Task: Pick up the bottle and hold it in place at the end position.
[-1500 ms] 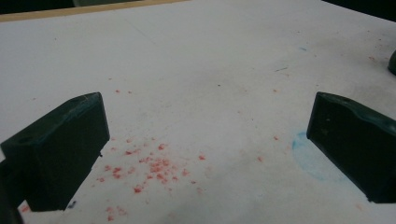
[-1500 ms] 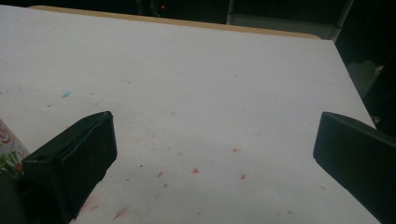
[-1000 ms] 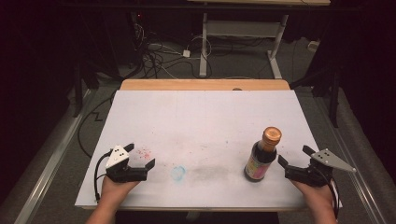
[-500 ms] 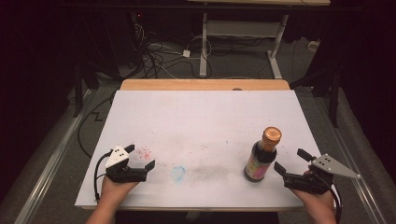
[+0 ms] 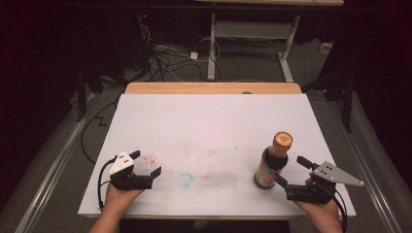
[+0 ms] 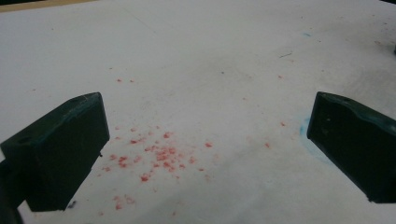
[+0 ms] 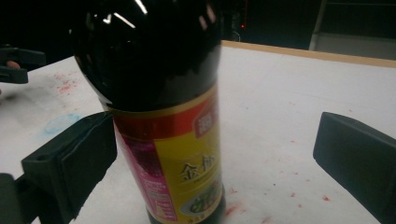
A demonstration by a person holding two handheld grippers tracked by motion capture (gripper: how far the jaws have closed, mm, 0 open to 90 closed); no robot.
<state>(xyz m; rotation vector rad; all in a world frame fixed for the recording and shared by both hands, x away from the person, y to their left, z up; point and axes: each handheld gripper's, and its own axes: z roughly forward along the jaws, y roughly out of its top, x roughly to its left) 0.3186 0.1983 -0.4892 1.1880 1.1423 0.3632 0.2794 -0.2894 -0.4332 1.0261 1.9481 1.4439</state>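
Your right gripper (image 5: 290,172) has its jaws spread wide, and they hold nothing. In the right gripper view the left jaw sits just beside the bottle (image 7: 161,112), close against its label, though whether it touches I cannot tell; the right jaw stands well off with bare table between. The bottle stands upright on the white table top (image 5: 214,126) near your right front corner, dark glass with a yellow and red label and an orange-brown cap (the cap is plain from the high view, where the bottle (image 5: 273,162) rises just left of your gripper). Your right hand (image 5: 321,213) comes in from the bottom edge, and the grey plate on that gripper points out to the right.

Your left gripper (image 5: 145,163) is also wide apart and empty. In the left gripper view its two black jaws frame a scatter of red specks (image 6: 156,156) on the white surface, and the faint blue ring mark (image 6: 306,135) shows at the edge of the right jaw. From above, that blue mark (image 5: 185,179) lies between your two grippers, nearer the left one. Your left hand (image 5: 119,196) rests at the table's near edge, well apart from the bottle.

Beyond the white top runs a strip of bare wood (image 5: 214,88), and past it cables (image 5: 167,60) lie on the dark floor.
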